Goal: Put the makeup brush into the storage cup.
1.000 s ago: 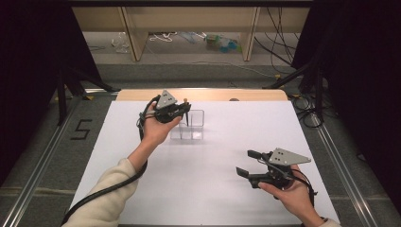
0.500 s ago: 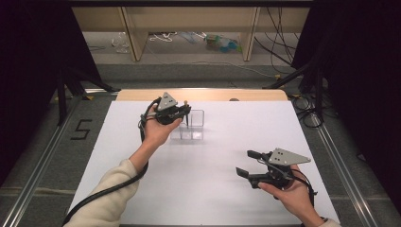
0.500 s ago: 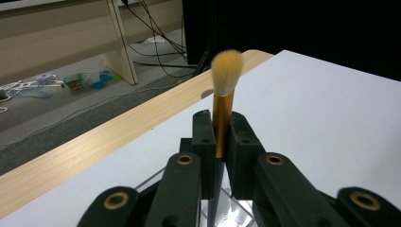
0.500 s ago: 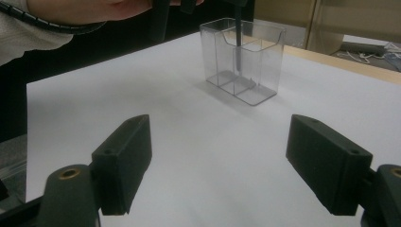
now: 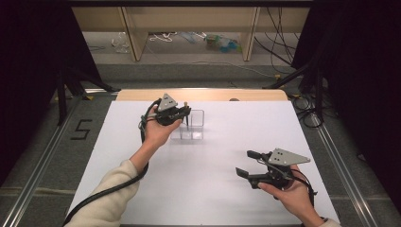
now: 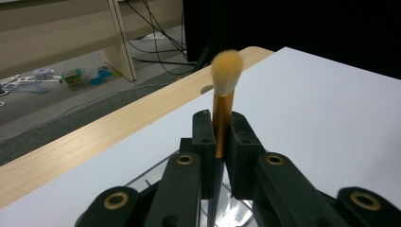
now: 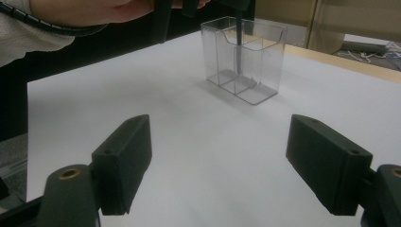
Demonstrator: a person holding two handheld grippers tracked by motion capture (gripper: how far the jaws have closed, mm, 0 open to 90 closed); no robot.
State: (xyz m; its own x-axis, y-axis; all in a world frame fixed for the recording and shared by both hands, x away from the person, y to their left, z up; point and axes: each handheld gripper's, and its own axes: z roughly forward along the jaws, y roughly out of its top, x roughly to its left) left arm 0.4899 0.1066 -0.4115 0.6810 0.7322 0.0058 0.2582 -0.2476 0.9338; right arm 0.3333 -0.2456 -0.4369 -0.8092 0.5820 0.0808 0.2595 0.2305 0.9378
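Observation:
My left gripper (image 5: 185, 113) hovers over the far middle of the white table, shut on a make-up brush (image 6: 223, 101). The brush stands upright, with pale orange bristles on top and a gold ferrule between the pads. Its dark handle (image 7: 239, 45) reaches down into a clear plastic organizer box (image 5: 196, 126) with compartments, also seen in the right gripper view (image 7: 255, 61). Whether the handle touches the bottom of the box I cannot tell. My right gripper (image 5: 247, 163) is at the near right, held just above the table. It points toward the box with its jaws wide open and nothing between them (image 7: 222, 165).
A white sheet (image 5: 217, 189) covers the table, and a wooden strip (image 5: 142, 94) runs along its far edge. Beyond it are wooden legs, cables and small items on the floor (image 5: 217, 42). Dark curtains stand on both sides.

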